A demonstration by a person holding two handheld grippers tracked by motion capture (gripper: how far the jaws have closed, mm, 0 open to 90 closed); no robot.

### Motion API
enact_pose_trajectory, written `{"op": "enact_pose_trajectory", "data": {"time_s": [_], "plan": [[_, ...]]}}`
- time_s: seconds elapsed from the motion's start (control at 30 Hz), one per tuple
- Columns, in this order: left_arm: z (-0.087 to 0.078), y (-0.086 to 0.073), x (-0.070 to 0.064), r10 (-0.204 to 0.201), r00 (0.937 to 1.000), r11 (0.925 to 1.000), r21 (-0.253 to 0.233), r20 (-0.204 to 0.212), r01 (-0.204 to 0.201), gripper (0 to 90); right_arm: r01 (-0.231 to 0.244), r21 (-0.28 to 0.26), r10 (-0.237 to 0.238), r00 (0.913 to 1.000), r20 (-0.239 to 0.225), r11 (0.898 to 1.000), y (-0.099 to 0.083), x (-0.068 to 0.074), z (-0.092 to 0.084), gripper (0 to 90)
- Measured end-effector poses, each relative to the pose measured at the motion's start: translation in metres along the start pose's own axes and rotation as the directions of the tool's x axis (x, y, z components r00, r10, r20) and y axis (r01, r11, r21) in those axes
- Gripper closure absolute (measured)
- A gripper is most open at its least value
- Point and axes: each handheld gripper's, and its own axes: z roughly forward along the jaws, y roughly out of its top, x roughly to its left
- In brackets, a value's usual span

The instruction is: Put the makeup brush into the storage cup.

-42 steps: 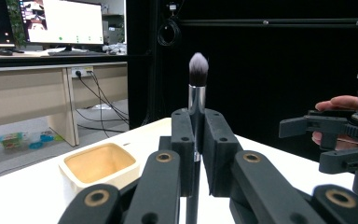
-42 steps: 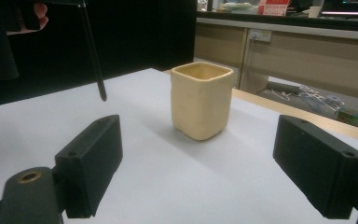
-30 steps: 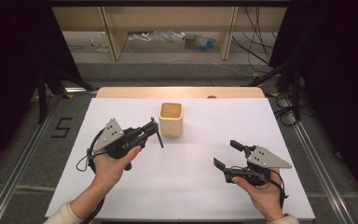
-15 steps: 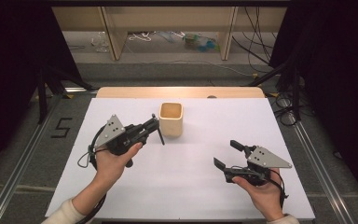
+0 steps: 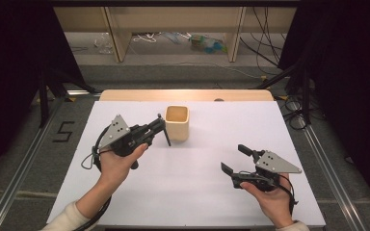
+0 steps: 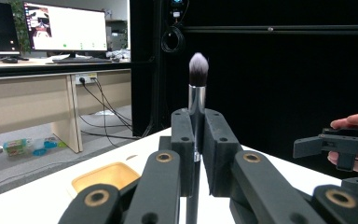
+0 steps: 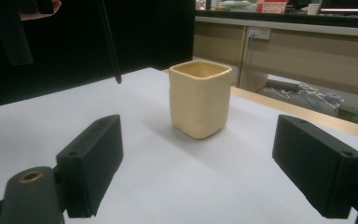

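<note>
A white desk (image 5: 188, 192) stands in a dark-curtained room, with wooden benches and loose cables on the floor beyond it. The left hand-held gripper (image 6: 196, 140) is clenched on a brush (image 6: 197, 88), handle pointing down and bristles up, its long axis near upright. In the high view the brush (image 5: 165, 135) hangs just left of the cup (image 5: 177, 123), its lower tip close to the cup's wall but apart from it. The cup stands upright, mouth open, toward the far middle of the desk. The left hand is plainly the nearer; to drop the brush in, it likely needs to lift and shift right over the rim. The right hand-held gripper (image 5: 234, 160) rests released, empty, well apart, near the front right edge, with bare desk all round
</note>
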Motion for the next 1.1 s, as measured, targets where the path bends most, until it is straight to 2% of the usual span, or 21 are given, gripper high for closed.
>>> {"op": "enact_pose_trajectory", "data": {"time_s": [1.1], "plan": [[0.012,0.005,0.007,0.011,0.9998,0.9999,-0.009,-0.018,-0.012,83.7,-0.005,-0.003,0.005,1.0000,0.000,1.000,-0.001,-0.001,0.000,17.5]]}}
